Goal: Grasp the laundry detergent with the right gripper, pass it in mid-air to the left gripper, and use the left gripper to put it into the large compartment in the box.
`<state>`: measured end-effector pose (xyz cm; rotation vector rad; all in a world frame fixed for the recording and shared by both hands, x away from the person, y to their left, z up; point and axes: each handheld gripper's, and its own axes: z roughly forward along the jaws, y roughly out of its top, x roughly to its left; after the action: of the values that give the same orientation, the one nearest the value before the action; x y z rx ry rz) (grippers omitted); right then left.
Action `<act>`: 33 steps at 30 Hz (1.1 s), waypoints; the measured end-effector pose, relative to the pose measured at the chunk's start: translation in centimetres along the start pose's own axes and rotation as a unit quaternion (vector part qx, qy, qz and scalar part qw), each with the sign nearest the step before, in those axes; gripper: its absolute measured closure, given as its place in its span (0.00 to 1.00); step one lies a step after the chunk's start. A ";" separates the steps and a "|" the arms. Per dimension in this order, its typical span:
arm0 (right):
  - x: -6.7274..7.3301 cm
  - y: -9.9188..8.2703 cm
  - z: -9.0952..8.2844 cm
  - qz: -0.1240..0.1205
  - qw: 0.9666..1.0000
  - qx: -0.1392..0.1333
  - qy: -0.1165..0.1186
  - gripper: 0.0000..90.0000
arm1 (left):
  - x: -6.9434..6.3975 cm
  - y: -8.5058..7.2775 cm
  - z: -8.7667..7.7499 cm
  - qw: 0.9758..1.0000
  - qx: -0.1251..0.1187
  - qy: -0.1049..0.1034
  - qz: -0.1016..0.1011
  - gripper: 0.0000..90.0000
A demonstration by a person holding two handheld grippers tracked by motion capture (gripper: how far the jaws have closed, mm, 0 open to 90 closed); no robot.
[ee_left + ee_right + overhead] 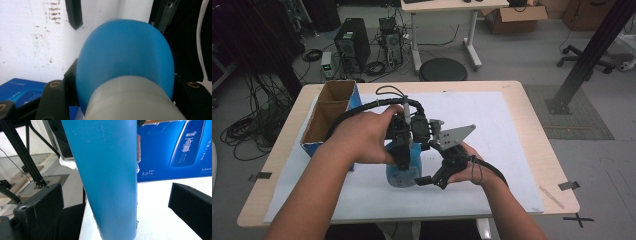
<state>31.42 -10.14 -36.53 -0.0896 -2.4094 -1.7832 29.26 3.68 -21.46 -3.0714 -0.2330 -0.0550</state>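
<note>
While clamped by the left gripper (pixel 402 156), the blue bottle (pixel 403 170) stands between the right gripper's (pixel 428 181) (parted) jaws

Blue bottle (pixel 403 172) mostly covered in high view by left hand (pixel 364 137) and left gripper (pixel 402 150); only lower body visible. In left gripper view, bottle (pixel 127 57) close-up and soft, grey-white cap end (pixel 132 100) cut by bottom edge, own fingers (pixel 53 100) largely behind it. In right gripper view, bottle (pixel 107 175) cut top and bottom, ends unseen. Blue carton (pixel 172 150) partly behind bottle and cropped at top and right edge; small print on it too fine to read. Right gripper (pixel 432 180) fingers partly masked by grey plate (pixel 454 135) from above. Cardboard box (pixel 329 112) interior in shadow, contents unclear. Desk (pixel 522 100) near edge cut off by forearms.
</note>
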 end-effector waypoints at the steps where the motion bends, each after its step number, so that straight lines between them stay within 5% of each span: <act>1: 0.0 0.1 -0.2 0.001 1.000 -0.001 0.001 0.00 | 0.1 -0.1 -0.3 1.000 -0.001 -0.001 -0.006 0.43; 8: -0.1 0.5 -2.7 0.009 1.000 -0.026 -0.014 0.00 | 0.9 -1.2 -2.1 0.998 -0.013 0.001 -0.056 0.43; 11: 0.2 0.5 -3.6 0.008 0.999 -0.029 -0.021 0.00 | 1.5 -1.9 -3.5 0.996 -0.022 0.007 -0.092 0.43; 14: 0.5 0.5 -4.5 0.007 0.999 -0.021 -0.032 0.00 | 2.3 -2.8 -4.9 0.990 -0.025 0.008 -0.138 0.43; 19: 0.9 0.9 -6.1 0.005 0.998 -0.008 -0.057 0.00 | 3.5 -4.4 -7.0 0.976 -0.041 0.026 -0.213 0.43; 21: 0.9 1.1 -6.4 0.003 0.998 -0.002 -0.063 0.00 | 4.1 -5.5 -7.8 0.968 -0.048 0.031 -0.245 0.43; 23: 1.0 1.4 -7.1 -0.005 0.997 0.011 -0.074 0.00 | 4.4 -6.1 -8.3 0.964 -0.049 0.036 -0.258 0.43; 26: 1.1 1.9 -8.1 -0.015 0.995 0.035 -0.087 0.00 | 5.1 -7.5 -9.5 0.956 -0.058 0.042 -0.286 0.43; 32: 1.0 2.6 -9.2 -0.025 0.992 0.068 -0.104 0.00 | 6.8 -9.9 -11.4 0.934 -0.056 0.046 -0.349 0.43; 33: 0.9 2.7 -9.4 -0.026 0.991 0.073 -0.107 0.00 | 7.2 -10.3 -11.7 0.928 -0.051 0.045 -0.367 0.43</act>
<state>31.58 -18.33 -31.16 -0.2142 -2.7067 -1.6908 34.46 14.22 -8.92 -2.8665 -1.3851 -0.2456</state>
